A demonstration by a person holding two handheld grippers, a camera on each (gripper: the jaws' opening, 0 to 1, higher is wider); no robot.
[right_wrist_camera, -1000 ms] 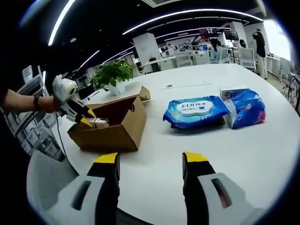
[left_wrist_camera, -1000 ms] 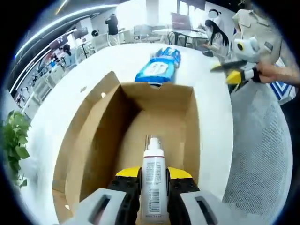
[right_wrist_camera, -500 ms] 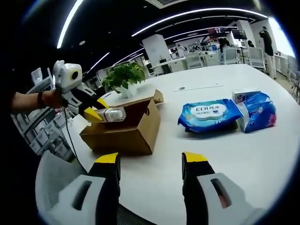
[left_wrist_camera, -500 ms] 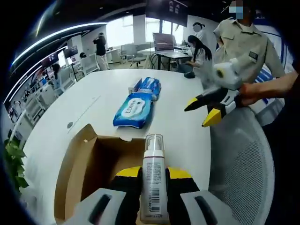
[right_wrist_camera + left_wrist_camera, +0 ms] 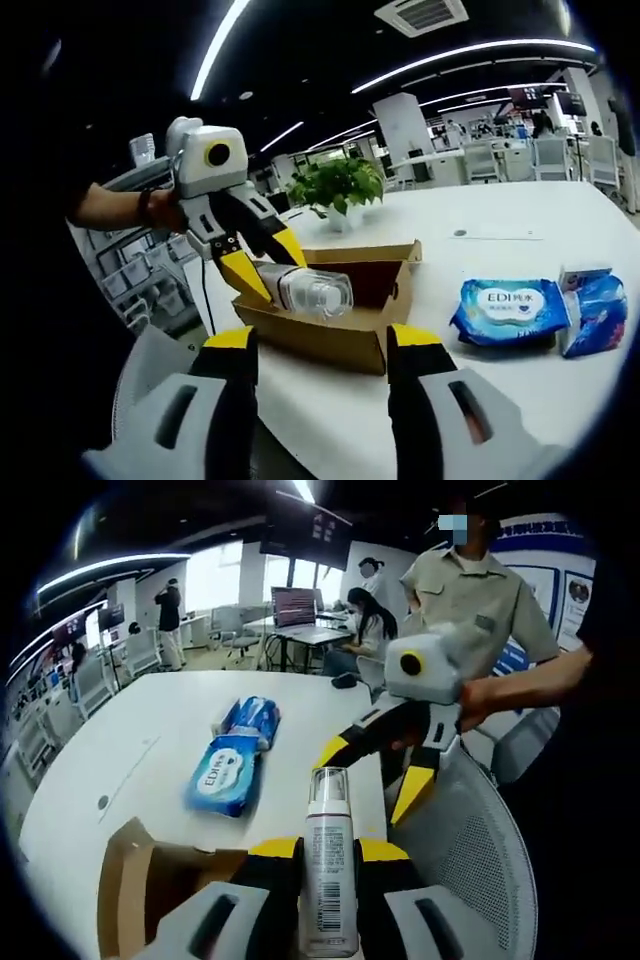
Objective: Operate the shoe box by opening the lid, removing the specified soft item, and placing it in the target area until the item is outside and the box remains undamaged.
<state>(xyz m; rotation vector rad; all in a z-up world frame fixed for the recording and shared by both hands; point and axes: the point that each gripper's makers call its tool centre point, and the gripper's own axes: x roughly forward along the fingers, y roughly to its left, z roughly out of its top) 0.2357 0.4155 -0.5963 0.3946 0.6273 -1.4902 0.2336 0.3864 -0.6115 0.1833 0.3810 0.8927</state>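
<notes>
My left gripper is shut on a white pump bottle with a clear cap, held in the air above the open cardboard shoe box. In the right gripper view the same left gripper holds the bottle level over the box, whose flaps stand open. My right gripper is open with nothing between its fingers, on the near side of the box. It also enters the left gripper view, where the right gripper hangs open just right of the bottle's cap.
A blue wipes pack and a second blue pack lie on the white round table. A potted plant stands behind the box. A mesh chair is at the table's edge. People stand and sit behind.
My left gripper has lifted the bottle up out of the box. The right gripper has come closer to the box and the bottle, still open.
</notes>
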